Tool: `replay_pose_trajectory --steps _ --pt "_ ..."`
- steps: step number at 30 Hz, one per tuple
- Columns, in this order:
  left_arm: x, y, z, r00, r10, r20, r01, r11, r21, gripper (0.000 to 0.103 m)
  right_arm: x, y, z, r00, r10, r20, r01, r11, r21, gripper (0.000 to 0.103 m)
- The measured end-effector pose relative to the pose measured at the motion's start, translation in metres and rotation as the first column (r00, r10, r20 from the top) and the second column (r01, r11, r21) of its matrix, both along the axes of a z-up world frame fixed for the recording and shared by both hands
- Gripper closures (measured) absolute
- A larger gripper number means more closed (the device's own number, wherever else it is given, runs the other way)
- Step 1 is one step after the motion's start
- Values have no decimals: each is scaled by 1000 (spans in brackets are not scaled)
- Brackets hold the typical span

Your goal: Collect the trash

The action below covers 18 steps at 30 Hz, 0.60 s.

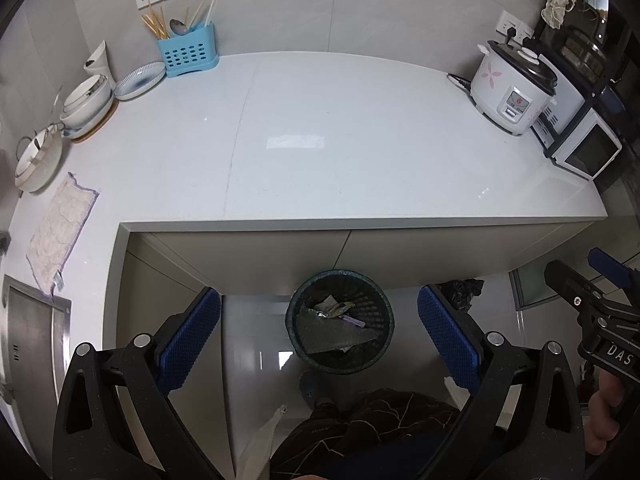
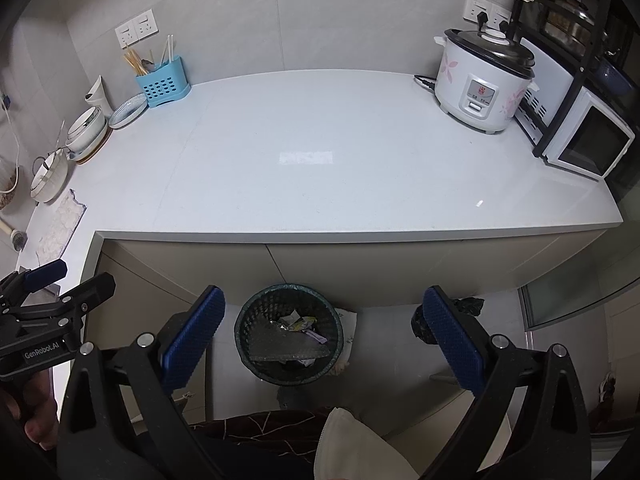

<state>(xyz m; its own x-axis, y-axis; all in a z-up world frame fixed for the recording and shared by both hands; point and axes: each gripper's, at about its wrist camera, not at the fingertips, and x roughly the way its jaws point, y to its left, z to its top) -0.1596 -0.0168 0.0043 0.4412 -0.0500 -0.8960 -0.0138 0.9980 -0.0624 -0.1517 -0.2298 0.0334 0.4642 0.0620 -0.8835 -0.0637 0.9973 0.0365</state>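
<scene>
Both tongs, left [image 1: 319, 336] and right [image 2: 325, 334], spread wide, empty. Trash [image 1: 335, 316] sits in floor bin [image 1: 340, 364] below bench [image 1: 320, 140]. Risk: reaching down could tip the light bin.

- "DAS" in white letters stands on the black body of the right gripper [image 1: 600, 280], seen at the right edge of the left wrist view; the word is cut off by the frame edge.
- "GenRobot.AI" in white stands on the black body of the left gripper [image 2: 56, 286], seen at the left edge of the right wrist view.
- The rice cooker [image 2: 482, 86] has a red round logo and small marks on its front panel, too small to read.
</scene>
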Motion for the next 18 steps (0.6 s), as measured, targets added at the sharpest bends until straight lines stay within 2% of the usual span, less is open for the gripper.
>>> replay_pose_trajectory --steps 18 --pt "3 2 3 1000 -1 9 1 1000 -6 6 4 1 -1 1000 1 -8 -1 1000 14 8"
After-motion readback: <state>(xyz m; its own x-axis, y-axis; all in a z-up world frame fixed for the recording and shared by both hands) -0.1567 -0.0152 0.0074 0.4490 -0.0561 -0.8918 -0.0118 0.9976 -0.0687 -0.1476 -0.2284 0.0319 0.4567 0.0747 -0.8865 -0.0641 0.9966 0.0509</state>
